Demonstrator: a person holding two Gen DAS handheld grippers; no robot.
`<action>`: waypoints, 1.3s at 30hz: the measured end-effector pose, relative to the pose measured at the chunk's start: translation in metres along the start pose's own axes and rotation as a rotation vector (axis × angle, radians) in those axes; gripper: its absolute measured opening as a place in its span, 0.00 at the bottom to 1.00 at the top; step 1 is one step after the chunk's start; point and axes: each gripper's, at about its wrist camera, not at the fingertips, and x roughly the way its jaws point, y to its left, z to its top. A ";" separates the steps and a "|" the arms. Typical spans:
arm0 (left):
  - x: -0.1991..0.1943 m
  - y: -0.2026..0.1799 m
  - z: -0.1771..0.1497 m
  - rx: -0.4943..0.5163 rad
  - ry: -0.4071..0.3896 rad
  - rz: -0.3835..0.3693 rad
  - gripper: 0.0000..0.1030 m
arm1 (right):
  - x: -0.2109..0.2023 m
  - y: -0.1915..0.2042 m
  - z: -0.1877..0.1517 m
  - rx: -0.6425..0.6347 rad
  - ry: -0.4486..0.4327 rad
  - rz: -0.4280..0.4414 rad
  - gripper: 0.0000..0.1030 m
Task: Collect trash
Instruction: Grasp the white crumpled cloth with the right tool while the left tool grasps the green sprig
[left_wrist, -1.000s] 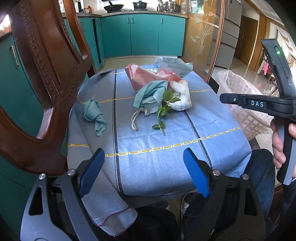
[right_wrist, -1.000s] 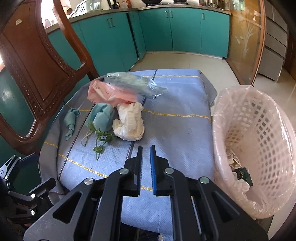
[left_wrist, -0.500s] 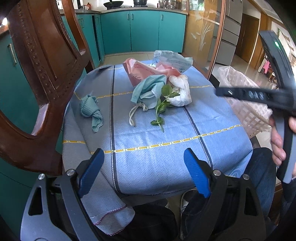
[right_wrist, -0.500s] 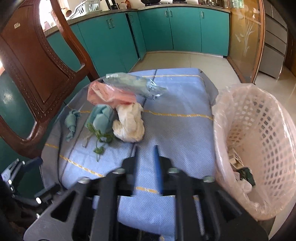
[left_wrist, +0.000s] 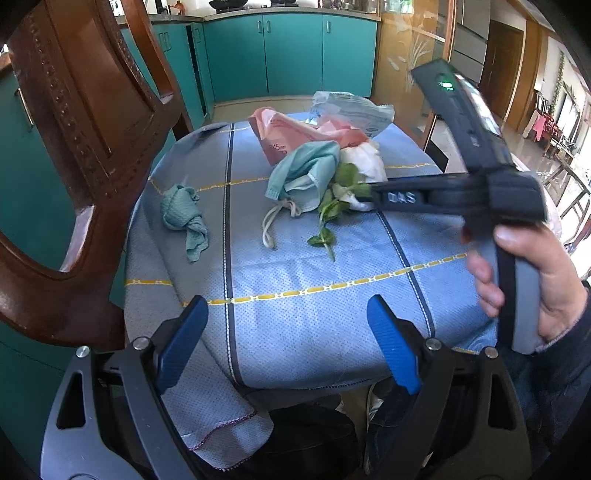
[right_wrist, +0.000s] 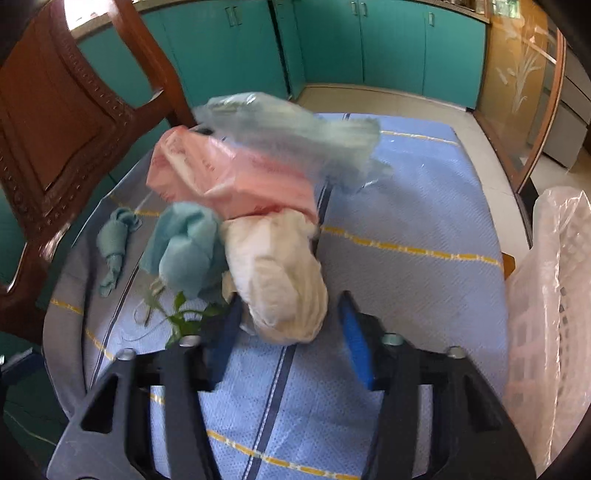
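Support: we list one table (left_wrist: 332, 325) draped in a blue cloth with yellow and dark stripes.
Left side: a crumpled teal rag (left_wrist: 184, 218), apart from the rest.
Centre heap: pink plastic bag (right_wrist: 221, 177), clear bluish wrapper (right_wrist: 295, 125), teal face mask (left_wrist: 310, 173), white wad (right_wrist: 280, 280).
Beside heap: we note a leafy green sprig (left_wrist: 328, 214).

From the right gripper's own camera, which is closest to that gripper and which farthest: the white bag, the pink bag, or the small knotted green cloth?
In the right wrist view, from the right gripper, whose jaws are closing:
1. White bag, right at the fingertips, partly between them.
2. Pink bag, behind the white one, mid-table.
3. Small knotted green cloth, far off to the left, near the chair.
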 end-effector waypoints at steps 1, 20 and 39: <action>0.001 0.000 0.001 0.002 0.002 0.000 0.85 | -0.006 0.001 -0.003 -0.018 -0.005 -0.006 0.32; 0.015 -0.010 0.007 0.013 0.013 -0.013 0.85 | -0.080 -0.041 -0.061 0.000 -0.041 -0.091 0.31; 0.067 -0.014 0.054 -0.020 0.024 -0.060 0.67 | -0.076 -0.038 -0.058 0.013 -0.054 -0.116 0.49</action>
